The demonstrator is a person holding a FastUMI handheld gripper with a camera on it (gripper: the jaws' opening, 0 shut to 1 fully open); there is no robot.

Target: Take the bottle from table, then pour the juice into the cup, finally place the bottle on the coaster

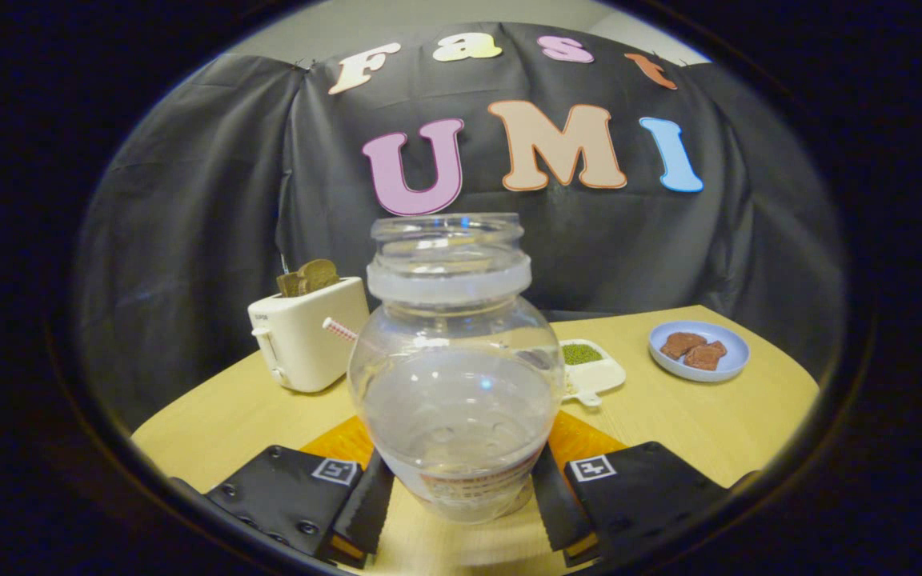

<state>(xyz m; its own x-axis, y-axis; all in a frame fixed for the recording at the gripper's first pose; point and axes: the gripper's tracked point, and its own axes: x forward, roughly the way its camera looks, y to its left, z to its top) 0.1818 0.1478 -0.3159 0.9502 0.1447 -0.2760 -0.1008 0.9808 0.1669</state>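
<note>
**Ana:** Gripper view first: where is the bottle (pixel 455 376)?

**Ben:** Upright between the two fingers, clear plastic, no cap on its wide mouth. Its base appears to stand on the orange coaster (pixel 581 438), which lies on the wooden table (pixel 709 424).

**Ana:** And the gripper (pixel 461 500)?

**Ben:** One finger flanks each side of the bottle's lower body, right against it or nearly so. Whether both press on it, I cannot tell.

**Ana:** What lies beyond?

**Ben:** A cream toaster (pixel 305 336) with toast slices in it, a white dish (pixel 601 374) holding green beans, and a blue plate (pixel 699 352) carrying two brown pieces. A red-and-white striped straw (pixel 339 328) pokes out beside the bottle's shoulder.
</note>
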